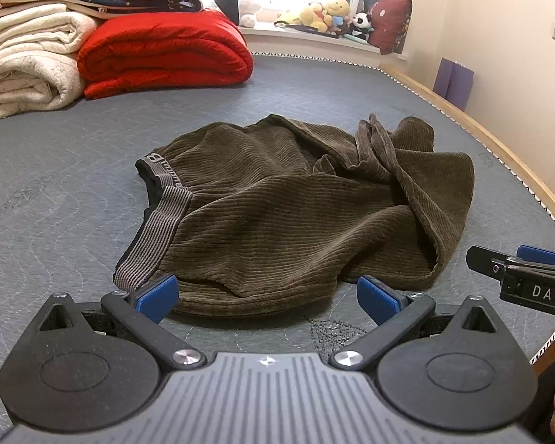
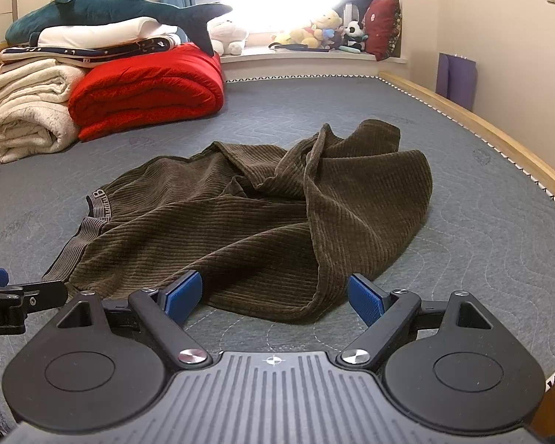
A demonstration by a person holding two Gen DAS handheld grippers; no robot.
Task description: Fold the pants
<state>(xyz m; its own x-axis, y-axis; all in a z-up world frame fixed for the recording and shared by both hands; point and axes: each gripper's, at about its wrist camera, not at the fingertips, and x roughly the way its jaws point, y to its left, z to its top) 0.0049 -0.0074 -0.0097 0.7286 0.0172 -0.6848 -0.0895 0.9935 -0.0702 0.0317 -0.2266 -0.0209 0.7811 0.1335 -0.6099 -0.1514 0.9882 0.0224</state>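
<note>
— Looking along my left hand-held gripper [image 1: 267, 298], I see its blue pads spread wide with nothing between them; the near hem of the pants [image 1: 296, 207] lies just past the fingertips, at the lower middle of the frame.

— And your other one?

— My right hand-held gripper [image 2: 275, 296] is spread just as wide and holds nothing. A folded corner of the brown corduroy sits just beyond the gap between its fingertips, low in the centre of that view. In the left wrist view it also pokes in at the right edge, beside the cloth's lower right corner.

— Where are the pants as a whole?

— Crumpled in the middle of the grey quilted mattress [image 1: 55, 199], not laid flat. The striped waistband [image 1: 155, 229] runs down the left side of the heap, and the legs are bunched and twisted toward the upper right.

— Anything else on the bed?

— At the upper left of both frames, a folded red quilt [image 2: 148, 92] lies beside a stack of cream blankets [image 2: 29, 111], with a plush shark [image 2: 111, 9] on top. Soft toys [image 2: 314, 33] line the windowsill at the top centre, and a wooden bed rail [image 2: 481, 129] curves down the right side.
</note>
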